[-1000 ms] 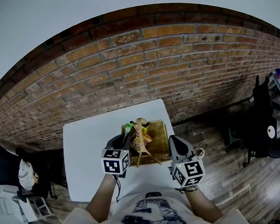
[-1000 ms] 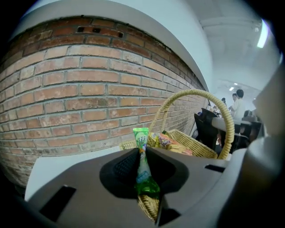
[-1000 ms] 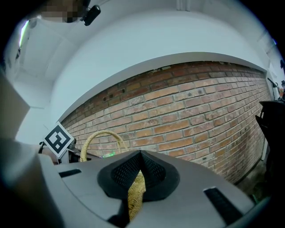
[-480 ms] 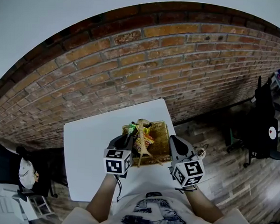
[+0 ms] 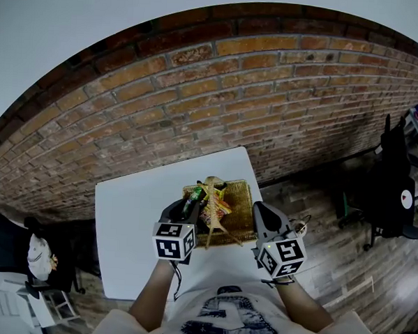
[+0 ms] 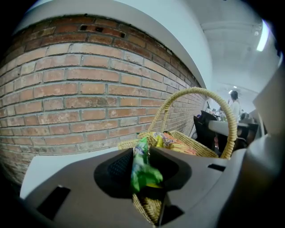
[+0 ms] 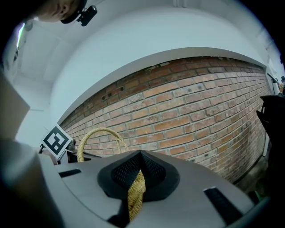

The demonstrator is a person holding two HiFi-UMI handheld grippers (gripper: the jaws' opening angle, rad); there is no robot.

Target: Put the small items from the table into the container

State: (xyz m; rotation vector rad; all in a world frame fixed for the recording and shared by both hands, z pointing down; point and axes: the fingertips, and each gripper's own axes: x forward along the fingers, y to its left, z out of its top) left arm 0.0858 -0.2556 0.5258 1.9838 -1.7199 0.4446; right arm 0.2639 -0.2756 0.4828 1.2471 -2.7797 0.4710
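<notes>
From the head view: working at a white counter [image 5: 133, 222], with the left gripper [image 5: 188, 208] over the near left corner of the wicker basket [image 5: 241, 215] and the right gripper [image 5: 256, 210] at the basket's near right edge.

From the left gripper view: opening the jaws, with a green snack packet [image 6: 141, 167] loose between them, just above the basket's rim. Probably light, crinkly and slippery, so best pinched gently across a flat sealed edge.

From the right gripper view: clamped shut on a strip of the basket's woven rim. Looks stiff but light, so likely to slide if let go.
</notes>
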